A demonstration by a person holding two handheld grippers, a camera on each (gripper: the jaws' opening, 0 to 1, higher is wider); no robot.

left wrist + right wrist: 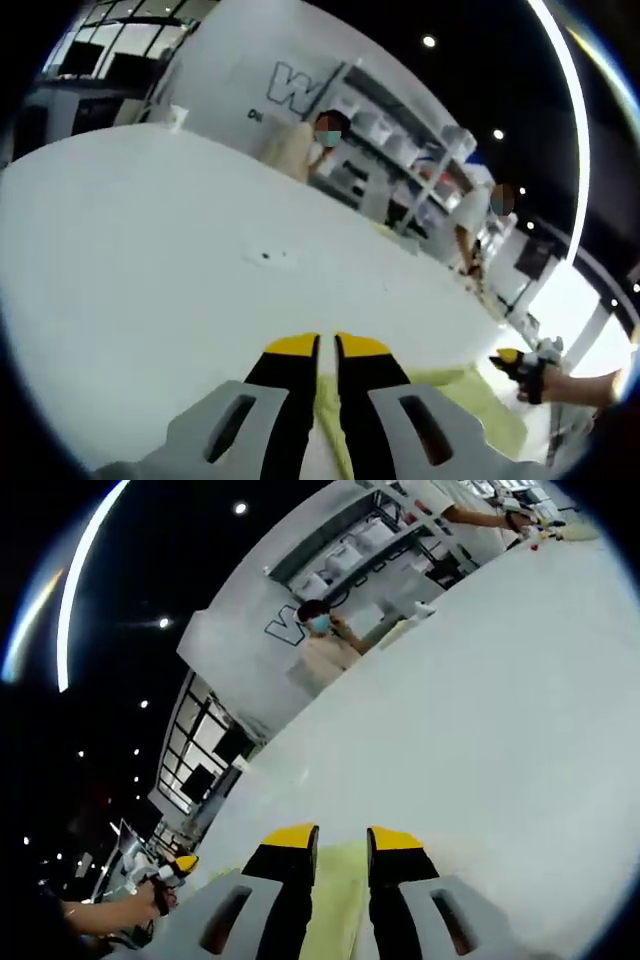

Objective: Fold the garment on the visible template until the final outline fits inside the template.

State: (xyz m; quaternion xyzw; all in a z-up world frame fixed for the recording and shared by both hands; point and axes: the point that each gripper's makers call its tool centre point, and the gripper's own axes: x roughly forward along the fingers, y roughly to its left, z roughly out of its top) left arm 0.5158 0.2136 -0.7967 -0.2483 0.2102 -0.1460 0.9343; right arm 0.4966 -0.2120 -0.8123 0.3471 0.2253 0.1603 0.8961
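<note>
One broad white table [150, 260], smooth and matte, stretches ahead of both pairs of fingers. Pale yellow-green garment [470, 400], soft thin cloth, lies just behind and under the fingertips, running between the jaws in both views. The left gripper [327, 347], black with yellow tips on grey moulded bases, is clenched on the garment with jaws nearly touching; the right gripper [340, 838], built alike, grasps it with a slightly wider gap. Beyond, a grey wall bears a large outlined "W" [292, 88].

Pale yellow-green garment [470, 395] — white table [150, 260] — yellow-tipped black tool [327, 347].
</note>
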